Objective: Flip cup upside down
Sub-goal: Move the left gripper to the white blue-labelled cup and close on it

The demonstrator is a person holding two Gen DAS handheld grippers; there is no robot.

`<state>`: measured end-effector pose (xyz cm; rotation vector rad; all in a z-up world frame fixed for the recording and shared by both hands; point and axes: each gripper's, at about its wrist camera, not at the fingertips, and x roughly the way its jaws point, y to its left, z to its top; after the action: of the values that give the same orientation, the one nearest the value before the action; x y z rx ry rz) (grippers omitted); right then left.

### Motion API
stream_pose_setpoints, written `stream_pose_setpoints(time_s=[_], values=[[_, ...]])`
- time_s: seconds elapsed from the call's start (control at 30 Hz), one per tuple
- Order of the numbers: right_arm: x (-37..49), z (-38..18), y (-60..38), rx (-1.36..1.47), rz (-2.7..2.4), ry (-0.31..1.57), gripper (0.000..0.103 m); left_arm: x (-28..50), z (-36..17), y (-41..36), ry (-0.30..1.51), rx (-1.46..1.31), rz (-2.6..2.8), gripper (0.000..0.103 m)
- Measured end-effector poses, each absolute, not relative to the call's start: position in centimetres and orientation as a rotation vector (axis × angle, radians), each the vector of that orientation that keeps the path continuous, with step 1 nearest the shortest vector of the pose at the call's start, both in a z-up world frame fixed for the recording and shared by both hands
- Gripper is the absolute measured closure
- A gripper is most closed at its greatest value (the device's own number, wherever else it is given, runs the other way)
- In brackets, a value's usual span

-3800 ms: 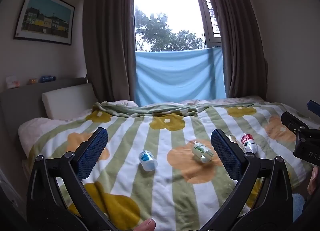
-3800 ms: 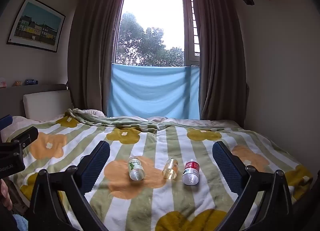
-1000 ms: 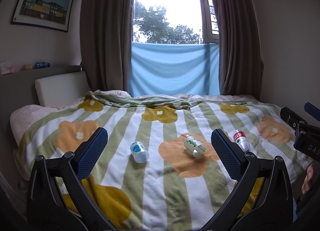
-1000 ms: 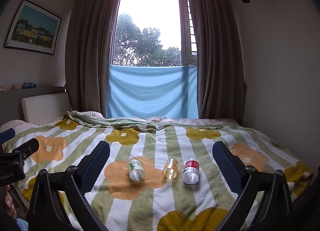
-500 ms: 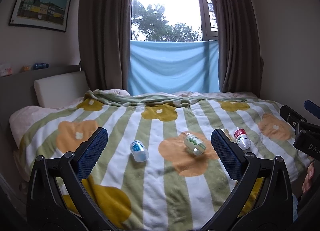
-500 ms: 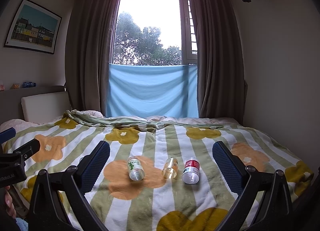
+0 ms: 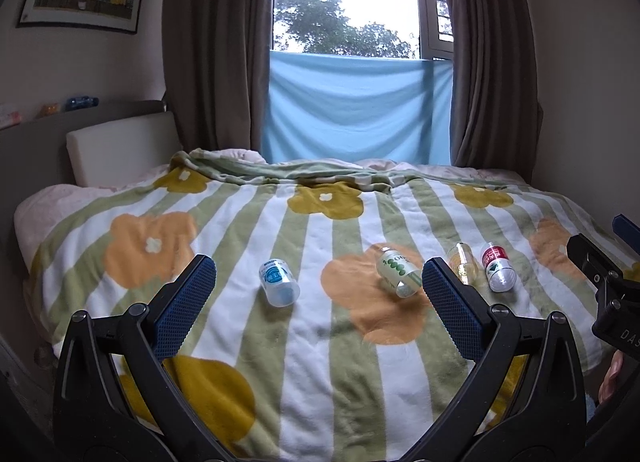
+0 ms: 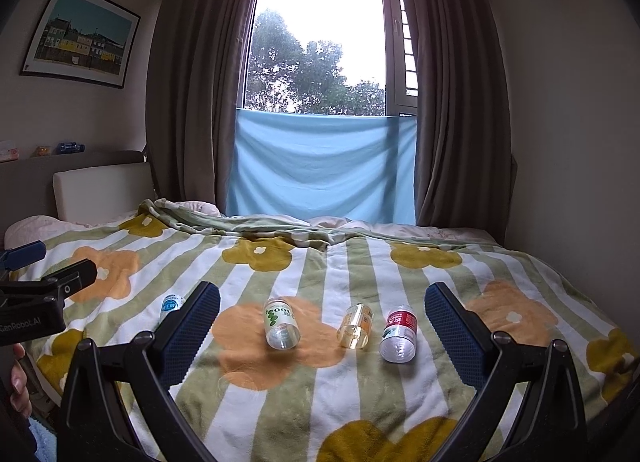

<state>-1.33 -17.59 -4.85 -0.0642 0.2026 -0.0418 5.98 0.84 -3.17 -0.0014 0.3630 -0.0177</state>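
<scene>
Surveying from the left wrist view: left gripper [image 7: 318,288], jaws wide apart, empty, held above the near edge of the bed [image 7: 320,342]; blue-label cup [image 7: 278,283] lying on its side on the striped flower blanket, mouth toward the camera, framed between the jaws, so likely this gripper's target; green-label cup [image 7: 399,271] on an orange flower, also on its side; clear amber cup [image 7: 462,264] and red-label cup [image 7: 496,267] further right, both tipped over; right gripper's body at the right edge, lettering "DAS" legible, the rest cut off; cup label print too small to read.

Right wrist view: right gripper [image 8: 322,320], jaws spread wide, nothing held, hovering short of the cups; green-label cup [image 8: 281,323], clear amber cup [image 8: 355,326] and red-label cup [image 8: 399,334] in a row between the jaws, mouths toward the camera, well placed for a side grasp; blue-label cup [image 8: 172,304] partly hidden behind the left jaw; left gripper's body at the left edge, marked "GenRobot.AI"; no cup inverted yet, so the task appears unstarted.
</scene>
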Motion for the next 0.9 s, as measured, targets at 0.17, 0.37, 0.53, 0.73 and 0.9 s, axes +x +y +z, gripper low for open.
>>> stream_pose_setpoints(time_s=[0.17,0.37,0.53,0.73,0.9], values=[[0.5,-6.5,-17.0,-0.055,0.01,0.228,0.001,10.5,-5.1,1.6,0.447,-0.018,0.011,0.0],[4.1,-8.1,-16.9,-0.062,0.047,0.278,0.001,18.6,-7.8,3.2,0.572,-0.053,0.02,0.0],[7.1,-10.3,-16.7,-0.056,0.078,0.328,0.0,26.1,-11.1,4.7,0.716,-0.039,0.065,0.0],[10.7,-13.5,-15.7,-0.086,0.123,0.408,0.0,33.1,-15.8,6.5,0.869,-0.045,0.113,0.0],[12.6,-16.0,-14.7,-0.107,0.179,0.485,0.001,36.7,-18.8,7.2,0.959,-0.068,0.122,0.0]])
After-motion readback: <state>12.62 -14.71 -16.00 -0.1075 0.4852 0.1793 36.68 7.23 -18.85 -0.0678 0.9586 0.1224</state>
